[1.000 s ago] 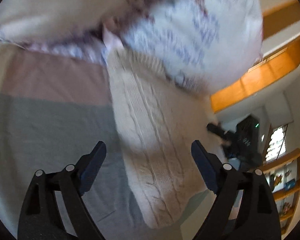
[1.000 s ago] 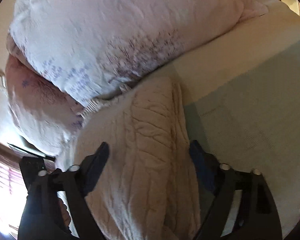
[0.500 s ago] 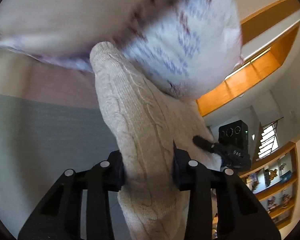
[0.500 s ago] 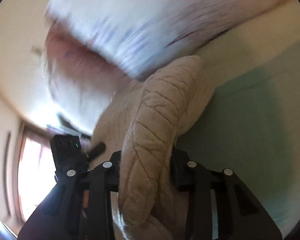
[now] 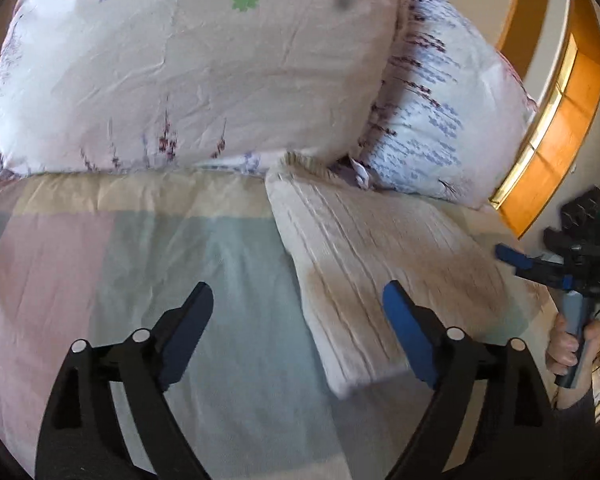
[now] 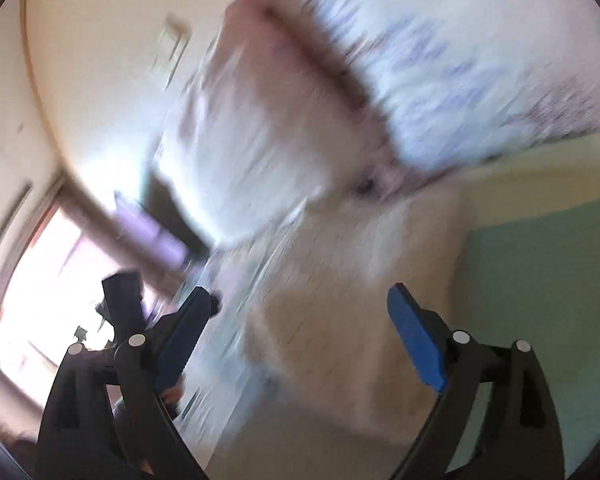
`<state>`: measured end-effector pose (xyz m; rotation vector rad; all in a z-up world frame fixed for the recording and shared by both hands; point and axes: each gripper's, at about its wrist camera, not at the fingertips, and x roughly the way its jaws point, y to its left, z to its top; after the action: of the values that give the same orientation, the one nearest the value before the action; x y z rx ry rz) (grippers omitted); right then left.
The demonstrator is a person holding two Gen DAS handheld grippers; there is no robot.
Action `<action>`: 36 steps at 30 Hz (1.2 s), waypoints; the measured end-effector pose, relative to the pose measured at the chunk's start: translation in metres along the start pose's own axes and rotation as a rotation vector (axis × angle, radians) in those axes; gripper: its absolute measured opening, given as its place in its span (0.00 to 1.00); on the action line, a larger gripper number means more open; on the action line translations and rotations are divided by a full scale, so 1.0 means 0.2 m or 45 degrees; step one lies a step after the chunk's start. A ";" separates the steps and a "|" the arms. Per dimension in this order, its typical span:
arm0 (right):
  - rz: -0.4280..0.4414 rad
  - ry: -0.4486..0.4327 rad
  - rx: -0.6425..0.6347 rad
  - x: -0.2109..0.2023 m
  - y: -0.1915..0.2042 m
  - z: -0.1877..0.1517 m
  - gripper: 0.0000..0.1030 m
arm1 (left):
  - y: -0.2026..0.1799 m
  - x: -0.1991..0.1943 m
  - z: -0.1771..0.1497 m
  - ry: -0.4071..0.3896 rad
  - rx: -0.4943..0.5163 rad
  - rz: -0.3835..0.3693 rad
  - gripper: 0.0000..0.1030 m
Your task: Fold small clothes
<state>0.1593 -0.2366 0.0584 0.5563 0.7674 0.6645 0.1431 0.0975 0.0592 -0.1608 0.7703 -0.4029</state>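
We see both tools, left point(image 5: 296, 334) & right point(image 6: 296, 336), released; cable-knit sweater point(image 5: 380, 264) by bed's head edge is soft, floppy—pinch its near hem.

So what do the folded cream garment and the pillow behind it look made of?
Cream garment: a thick, matte knit, likely wool or acrylic, judging by its raised cable ribs. Pillow: thin woven fabric, probably cotton, smooth with fine creases and a printed flower pattern.

Cream cable-knit garment point(image 5: 380, 264). Bedspread point(image 5: 148, 256) in pink, pale green, beige blocks. White floral-print pillow point(image 5: 188, 64), green and blue flowers. Blue-padded black gripper fingers point(image 5: 404, 332).
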 end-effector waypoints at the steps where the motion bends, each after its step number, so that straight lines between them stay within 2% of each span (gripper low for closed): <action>1: -0.086 0.040 0.017 0.08 -0.03 0.01 0.89 | -0.01 -0.02 -0.04 0.010 -0.007 -0.014 0.88; 2: -0.167 0.085 0.044 0.17 -0.09 0.02 0.89 | -0.04 -0.02 -0.04 0.022 -0.013 -0.020 0.89; 5: -0.198 0.027 0.099 0.18 -0.13 0.02 0.89 | -0.12 0.01 -0.12 0.078 -0.003 0.002 0.92; 7: -0.208 -0.022 0.092 0.06 -0.05 -0.03 0.90 | -0.17 0.01 -0.18 0.107 0.022 0.126 0.98; 9: -0.334 -0.086 -0.009 -0.03 0.04 -0.10 0.95 | -0.21 0.00 -0.23 0.104 0.050 0.224 0.98; 11: -0.519 -0.112 -0.074 -0.09 0.10 -0.20 0.99 | -0.24 0.01 -0.27 0.119 0.094 0.273 0.98; 13: -0.682 -0.077 -0.116 -0.08 0.14 -0.36 0.99 | -0.28 0.03 -0.31 0.137 0.122 0.297 0.98; 15: -0.764 -0.039 -0.116 -0.03 0.13 -0.43 0.99 | -0.29 0.06 -0.34 0.165 0.141 0.319 0.98; 18: -0.814 0.027 -0.072 0.02 0.10 -0.52 0.99 | -0.31 0.11 -0.37 0.213 0.163 0.353 0.98; 20: -0.895 0.021 -0.129 0.04 0.13 -0.55 0.99 | -0.31 0.15 -0.39 0.242 0.155 0.350 0.98; 24: -1.026 0.100 -0.215 0.15 0.17 -0.56 0.99 | -0.32 0.16 -0.40 0.236 0.175 0.382 0.98; 36: -1.027 0.096 -0.206 0.17 0.17 -0.57 0.99 | -0.31 0.15 -0.41 0.239 0.174 0.383 0.98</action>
<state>0.0791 -0.1665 -0.0020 0.0439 0.9141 -0.0051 0.0875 0.0295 -0.0011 0.1227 0.9326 -0.1847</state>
